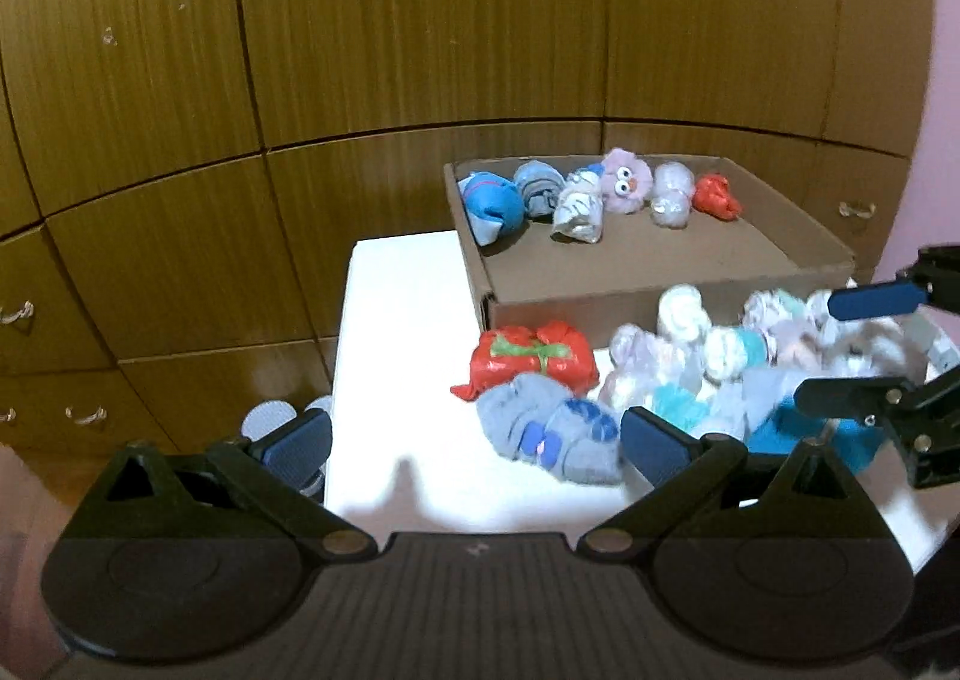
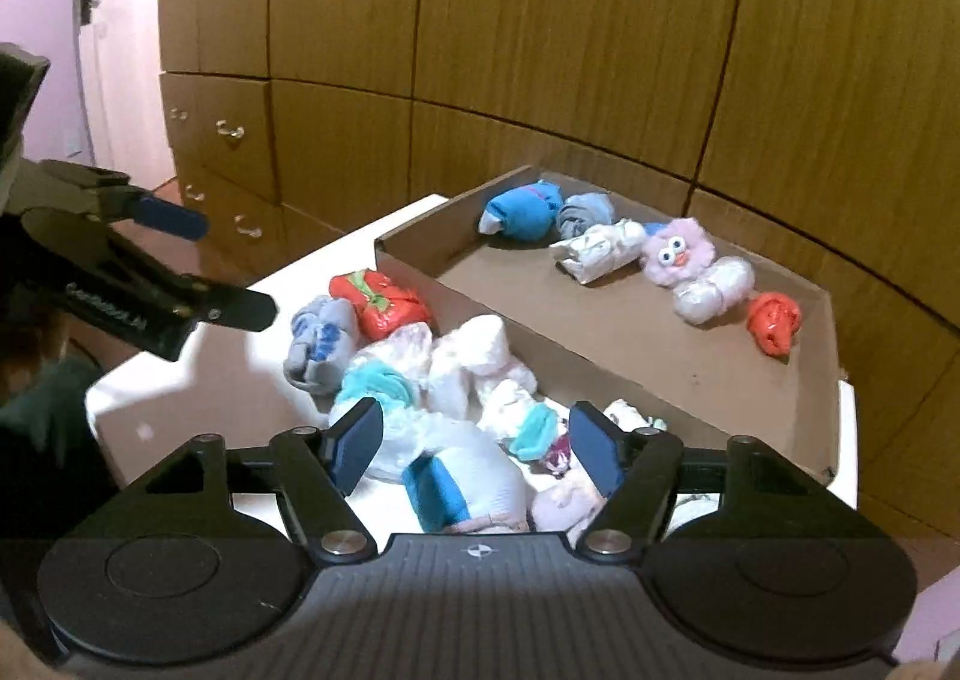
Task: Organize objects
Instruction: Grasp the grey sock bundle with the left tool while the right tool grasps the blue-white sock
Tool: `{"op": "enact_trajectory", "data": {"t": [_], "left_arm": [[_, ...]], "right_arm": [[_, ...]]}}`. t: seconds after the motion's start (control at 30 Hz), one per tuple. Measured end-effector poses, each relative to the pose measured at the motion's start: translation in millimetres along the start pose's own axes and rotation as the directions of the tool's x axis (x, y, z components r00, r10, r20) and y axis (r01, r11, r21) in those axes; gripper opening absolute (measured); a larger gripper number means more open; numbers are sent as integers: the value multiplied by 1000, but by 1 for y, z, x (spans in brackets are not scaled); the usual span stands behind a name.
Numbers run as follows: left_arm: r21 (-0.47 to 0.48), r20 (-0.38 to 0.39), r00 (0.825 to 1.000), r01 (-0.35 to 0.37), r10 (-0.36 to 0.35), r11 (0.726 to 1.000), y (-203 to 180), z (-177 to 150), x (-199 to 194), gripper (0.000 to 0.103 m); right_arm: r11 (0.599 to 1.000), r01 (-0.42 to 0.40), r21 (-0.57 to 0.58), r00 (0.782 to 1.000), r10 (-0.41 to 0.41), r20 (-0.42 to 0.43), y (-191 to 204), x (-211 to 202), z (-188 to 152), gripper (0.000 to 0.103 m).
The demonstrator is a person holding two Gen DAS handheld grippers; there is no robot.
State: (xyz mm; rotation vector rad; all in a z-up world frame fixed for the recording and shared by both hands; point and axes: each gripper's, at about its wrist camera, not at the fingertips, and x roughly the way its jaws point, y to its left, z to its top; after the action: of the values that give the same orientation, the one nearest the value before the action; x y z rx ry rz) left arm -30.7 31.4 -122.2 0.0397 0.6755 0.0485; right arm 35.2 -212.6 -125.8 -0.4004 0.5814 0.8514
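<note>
A pile of rolled sock bundles [image 1: 720,368] lies on a white table [image 1: 408,356] in front of a cardboard box [image 1: 660,260]. Nearest the left gripper are a grey-blue bundle [image 1: 552,434] and a red-green one [image 1: 531,359]. Several bundles line the box's back wall, among them a pink fuzzy one with eyes [image 1: 627,179]. My left gripper [image 1: 474,443] is open and empty, above the table's near edge. My right gripper [image 2: 474,443] is open and empty, low over the pile, above a pale bundle with a blue band [image 2: 462,476]. The box also shows in the right wrist view [image 2: 600,320].
Brown wooden cupboards and drawers [image 1: 360,50] stand behind the table. A pink wall with a door [image 2: 90,20] is at the left in the right wrist view. The right gripper shows at the right edge of the left wrist view [image 1: 864,350].
</note>
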Motion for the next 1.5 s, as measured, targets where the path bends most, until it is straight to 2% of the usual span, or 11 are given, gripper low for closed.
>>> {"op": "enact_trajectory", "data": {"t": [0.07, 0.17, 0.27, 0.5, 0.57, 0.67, 0.9, 1.0, 1.4, 1.43, 1.5], "left_arm": [[4, -3, 999, -45, 45, 999, -2, -8, 3, 102], [-61, -31, 1000, 3, -5, 998, 1, -11, -1, 102], [-73, -27, 1000, -10, 8, 997, -2, -12, 0, 102], [-93, -65, 998, -21, 15, 995, -6, -2, 20, 102], [-101, -88, 996, -28, 19, 994, -4, -1, 30, 102], [-127, -126, 992, -29, 12, 991, 1, -1, 41, 103], [-102, -176, 983, -79, 60, 992, 6, -3, 35, 102], [-66, -150, 987, -67, 57, 996, 0, -5, 26, 102], [-128, -142, 990, -14, -4, 992, 2, 13, 58, 102], [-124, -137, 991, -12, -5, 992, 0, 12, 60, 100], [-107, -125, 992, -10, -3, 994, -1, 8, 62, 79]], "right_arm": [[1000, 17, -22, 1000, -17, -6, 6, 4, -10, 74], [999, -23, 23, 998, 25, -55, 9, 3, -14, 69], [998, 1, -56, 998, -5, -69, 18, 8, -15, 69], [999, 1, -32, 993, -4, -120, 2, 21, -24, 65], [999, -16, -40, 994, 11, -110, 2, 22, -30, 64], [999, -33, -30, 994, 30, -104, 2, 18, -35, 49], [992, -74, 99, 995, 80, -59, -2, 0, -47, 49], [989, -79, 124, 995, 85, -50, 0, -1, -53, 49], [986, -61, 157, 997, 67, -32, 2, 2, -53, 49], [985, -61, 163, 997, 67, -31, 1, 2, -53, 49], [984, -60, 170, 997, 66, -27, 0, 2, -54, 49]]}}
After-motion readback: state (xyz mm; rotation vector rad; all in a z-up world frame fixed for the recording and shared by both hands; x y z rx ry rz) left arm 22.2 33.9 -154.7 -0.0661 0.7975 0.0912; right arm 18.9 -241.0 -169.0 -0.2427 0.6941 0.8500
